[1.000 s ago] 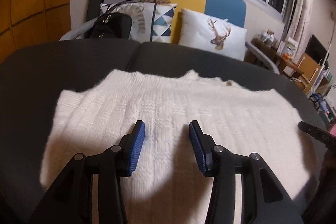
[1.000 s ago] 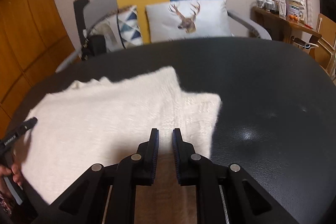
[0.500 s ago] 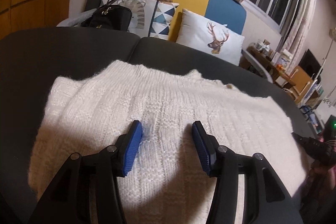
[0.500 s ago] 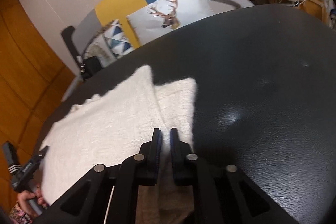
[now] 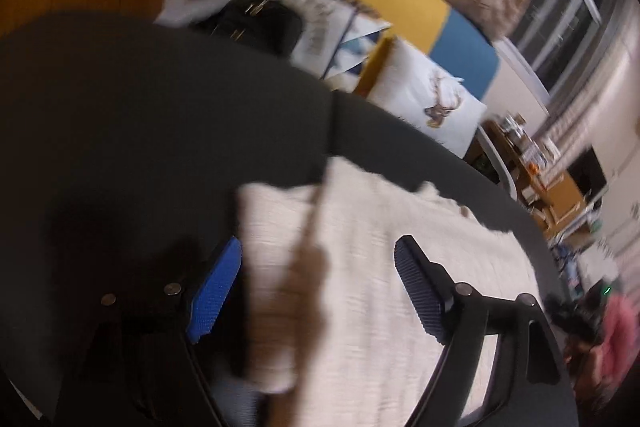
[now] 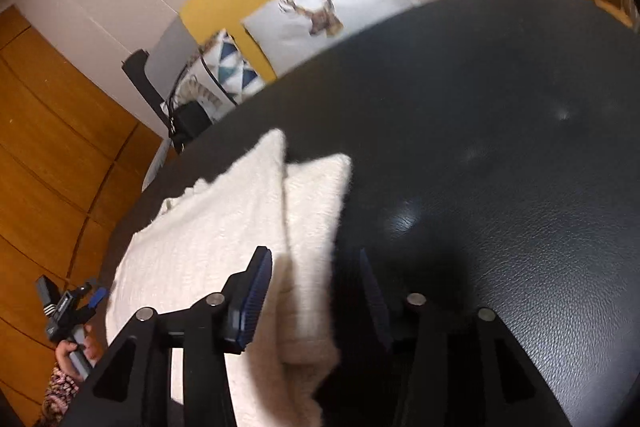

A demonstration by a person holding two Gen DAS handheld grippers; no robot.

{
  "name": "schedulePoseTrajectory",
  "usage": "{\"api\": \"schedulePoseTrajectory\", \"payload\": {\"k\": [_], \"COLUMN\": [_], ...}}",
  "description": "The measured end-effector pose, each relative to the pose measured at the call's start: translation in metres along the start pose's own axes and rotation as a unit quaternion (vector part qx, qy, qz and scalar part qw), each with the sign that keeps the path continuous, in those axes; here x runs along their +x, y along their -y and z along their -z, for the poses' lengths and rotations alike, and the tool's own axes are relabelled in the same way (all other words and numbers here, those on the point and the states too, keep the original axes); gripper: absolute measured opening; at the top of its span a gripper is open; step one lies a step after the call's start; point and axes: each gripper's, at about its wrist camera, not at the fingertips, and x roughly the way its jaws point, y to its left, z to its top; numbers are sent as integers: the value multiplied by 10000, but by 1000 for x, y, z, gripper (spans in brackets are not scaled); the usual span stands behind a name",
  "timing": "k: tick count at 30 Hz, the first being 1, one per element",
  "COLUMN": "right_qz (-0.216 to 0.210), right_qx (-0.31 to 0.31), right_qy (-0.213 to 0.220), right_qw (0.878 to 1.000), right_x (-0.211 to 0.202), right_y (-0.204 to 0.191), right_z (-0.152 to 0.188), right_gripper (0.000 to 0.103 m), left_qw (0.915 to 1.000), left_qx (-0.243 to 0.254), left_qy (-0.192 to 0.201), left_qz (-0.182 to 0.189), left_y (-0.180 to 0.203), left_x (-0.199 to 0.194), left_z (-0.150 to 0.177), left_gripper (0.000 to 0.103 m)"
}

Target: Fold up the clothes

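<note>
Both jaws are spread wide, nothing gripped: left gripper (image 5: 318,287) straddles the white knit sweater's (image 5: 400,267) left edge, right gripper (image 6: 316,291) its right edge. The sweater is laid flat on the black table (image 6: 500,147). Soft, light, limp knit is judged; doubled side edges are best pinched.

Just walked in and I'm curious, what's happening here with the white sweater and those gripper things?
A person with a handheld gripper in each hand is folding a white knit sweater on a dark padded surface. The left gripper is open, straddling the sweater's left edge. The right gripper is open around the folded right edge. Neither is clamping the fabric.
</note>
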Motion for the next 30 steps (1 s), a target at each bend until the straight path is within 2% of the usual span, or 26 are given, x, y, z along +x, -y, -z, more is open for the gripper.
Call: {"api": "schedulePoseTrajectory", "payload": {"k": [5,8,11,13,21,26,30], "right_qz": [-654,-867,-986,-1071,-1424,-1619,-1734], "right_qx": [968,1190,1212,1241,1245,1161,1046], "right_qy": [-417,-449,-603,-713,-1142,-1323,-1430], "right_qw": [9923,9881,9859,9839,9753,9710,9688], "right_x": [16,20,27,32,58,69,74], "right_y": [32,38,38,37,27,22,19], "right_z": [-6,-9,-14,-17,-30,-35,-38], "right_gripper": [48,48,49,49,49,49,49], "left_qw": [9973,9937,9916,9917,9793,9730,9721], "left_qx": [-605,-880,-669,-536,-712,-836,-667], "left_qy": [-359,-608,-986,-1028,-1383,-1428,-1455], "left_qz": [214,347,497,557,1297,1609,1717], "left_y": [-42,-62,-56,-53,-51,-48,-39], "left_x": [-1,1,13,16,37,45,52], "left_z": [-19,-28,-25,-27,-36,-40,-40], "left_gripper": [82,82,82,82,82,83,83]}}
